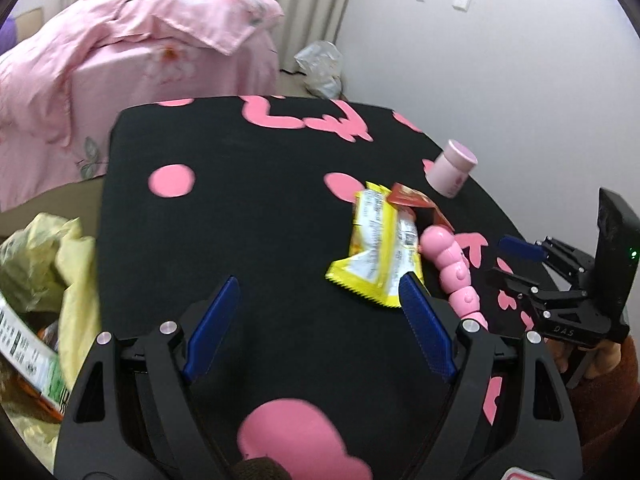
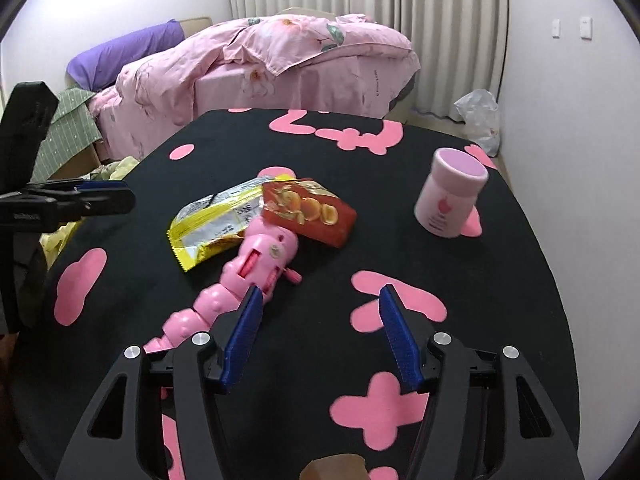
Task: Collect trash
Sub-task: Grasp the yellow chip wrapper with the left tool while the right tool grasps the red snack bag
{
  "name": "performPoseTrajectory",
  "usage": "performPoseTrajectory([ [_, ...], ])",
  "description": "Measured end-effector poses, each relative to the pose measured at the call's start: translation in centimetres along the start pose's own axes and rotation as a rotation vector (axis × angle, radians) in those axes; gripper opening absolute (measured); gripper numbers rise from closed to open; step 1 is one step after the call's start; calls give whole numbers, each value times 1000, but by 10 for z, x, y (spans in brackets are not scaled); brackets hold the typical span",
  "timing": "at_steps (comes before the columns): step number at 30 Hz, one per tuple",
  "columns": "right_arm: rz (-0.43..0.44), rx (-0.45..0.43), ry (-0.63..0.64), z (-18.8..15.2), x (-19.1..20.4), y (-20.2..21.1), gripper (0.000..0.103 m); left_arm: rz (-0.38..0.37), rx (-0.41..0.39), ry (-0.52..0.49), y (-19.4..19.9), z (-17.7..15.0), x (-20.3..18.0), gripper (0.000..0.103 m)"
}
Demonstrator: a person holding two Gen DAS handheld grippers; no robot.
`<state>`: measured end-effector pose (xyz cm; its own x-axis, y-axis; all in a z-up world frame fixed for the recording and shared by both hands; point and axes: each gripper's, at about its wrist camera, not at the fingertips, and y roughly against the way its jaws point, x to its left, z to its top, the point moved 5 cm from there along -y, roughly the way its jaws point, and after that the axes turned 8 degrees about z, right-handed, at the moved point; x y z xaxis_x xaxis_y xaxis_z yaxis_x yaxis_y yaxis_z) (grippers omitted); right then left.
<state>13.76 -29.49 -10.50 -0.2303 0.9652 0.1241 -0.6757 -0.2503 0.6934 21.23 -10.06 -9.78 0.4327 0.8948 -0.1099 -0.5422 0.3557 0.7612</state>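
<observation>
My left tool [image 1: 320, 300] hangs released over the black, pink-patterned surface [image 1: 240, 200], its blue pads wide apart with nothing between them. Just ahead of its right pad lies the yellow wrapper [image 1: 378, 248], flat on the surface, its saw-toothed edge nearest me. Beyond the wrapper, touching it, is the red pack [image 1: 412, 200]. To the right of the wrapper and alongside it stretches the pink toy [image 1: 452, 268], a segmented caterpillar. Farther ahead and to the right stands the pink jar [image 1: 452, 172]. Off the surface to my left sits the yellow bag [image 1: 44, 276], open, with printed packaging inside.

My right tool [image 2: 318, 320] is released too, pads spread over a bare part of the surface [image 2: 500, 300]. Its left pad sits in front of the toy [image 2: 256, 264], whose tail runs back toward my left. Ahead and left of this tool the wrapper [image 2: 212, 220] lies crumpled open, with the pack [image 2: 310, 210] resting partly on it and against the toy's head. The jar [image 2: 450, 196] stands upright ahead to the right, well apart from the rest. Beyond the surface is a bed [image 2: 260, 64] with pink bedding.
</observation>
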Motion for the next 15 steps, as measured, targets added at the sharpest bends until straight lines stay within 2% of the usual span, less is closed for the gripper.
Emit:
performPoseTrajectory([
  [8,-13,-37,-127,-8,-33,8,57,46,30,-131,-35,13,-39,78],
  [12,-41,-38,-108,-5,-33,8,57,52,94,-133,-59,19,-48,69],
  [15,-59,-46,-81,5,-29,8,57,131,89,-125,-64,24,-35,64],
])
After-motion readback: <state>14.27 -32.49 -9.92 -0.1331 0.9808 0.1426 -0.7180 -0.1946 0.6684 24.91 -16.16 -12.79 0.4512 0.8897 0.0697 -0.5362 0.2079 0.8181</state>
